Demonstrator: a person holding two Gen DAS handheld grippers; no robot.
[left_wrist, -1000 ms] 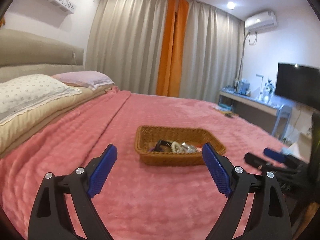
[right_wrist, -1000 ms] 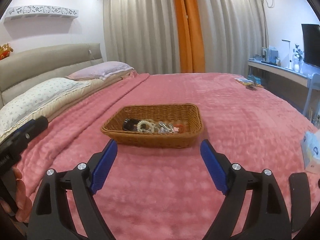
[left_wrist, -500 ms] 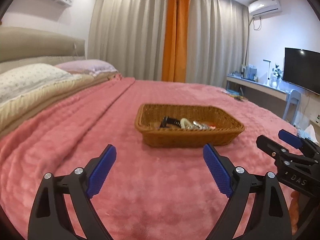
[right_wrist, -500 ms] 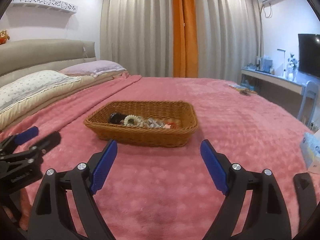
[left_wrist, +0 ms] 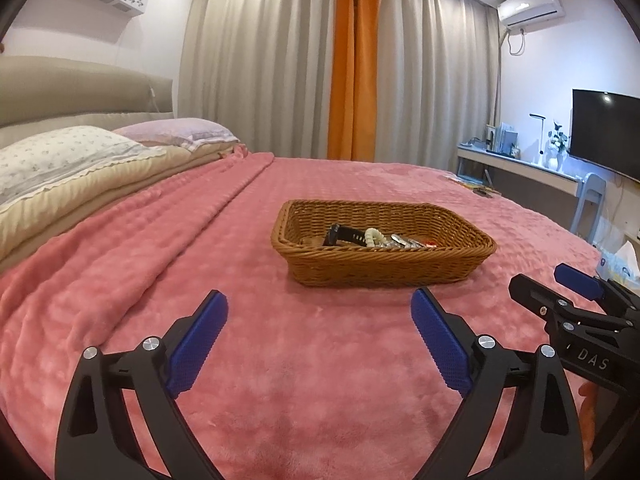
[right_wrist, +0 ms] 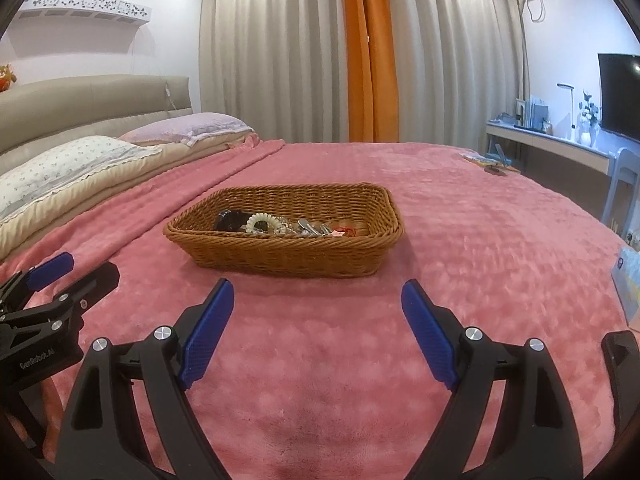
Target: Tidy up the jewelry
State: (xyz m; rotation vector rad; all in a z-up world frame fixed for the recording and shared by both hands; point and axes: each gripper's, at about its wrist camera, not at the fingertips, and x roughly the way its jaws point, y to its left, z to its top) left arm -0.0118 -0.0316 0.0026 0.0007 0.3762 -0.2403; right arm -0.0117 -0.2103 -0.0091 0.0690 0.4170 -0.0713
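A brown wicker basket (left_wrist: pixel 384 270) (right_wrist: pixel 288 258) sits on the pink bedspread ahead of both grippers. It holds a black watch (left_wrist: pixel 345 234) (right_wrist: pixel 230 218), a cream beaded bracelet (left_wrist: pixel 374 236) (right_wrist: pixel 259 222), silver pieces (right_wrist: pixel 310 227) and a small red item (right_wrist: pixel 348 230). My left gripper (left_wrist: pixel 319 316) is open and empty, short of the basket. My right gripper (right_wrist: pixel 318 304) is open and empty, just short of the basket's near wall. Each gripper shows at the side of the other's view: the right gripper in the left wrist view (left_wrist: pixel 560 292), the left gripper in the right wrist view (right_wrist: pixel 72 274).
Pillows (left_wrist: pixel 60 160) and a padded headboard (right_wrist: pixel 80 100) lie at the left. A desk (left_wrist: pixel 520 164) with a lamp, a TV (left_wrist: pixel 604 132) and a chair stand at the right. A tissue pack (right_wrist: pixel 626 280) lies at the bed's right edge. Curtains hang behind.
Both grippers have shifted slightly and tilted, so the basket sits a little nearer in both views. Both stay open and empty.
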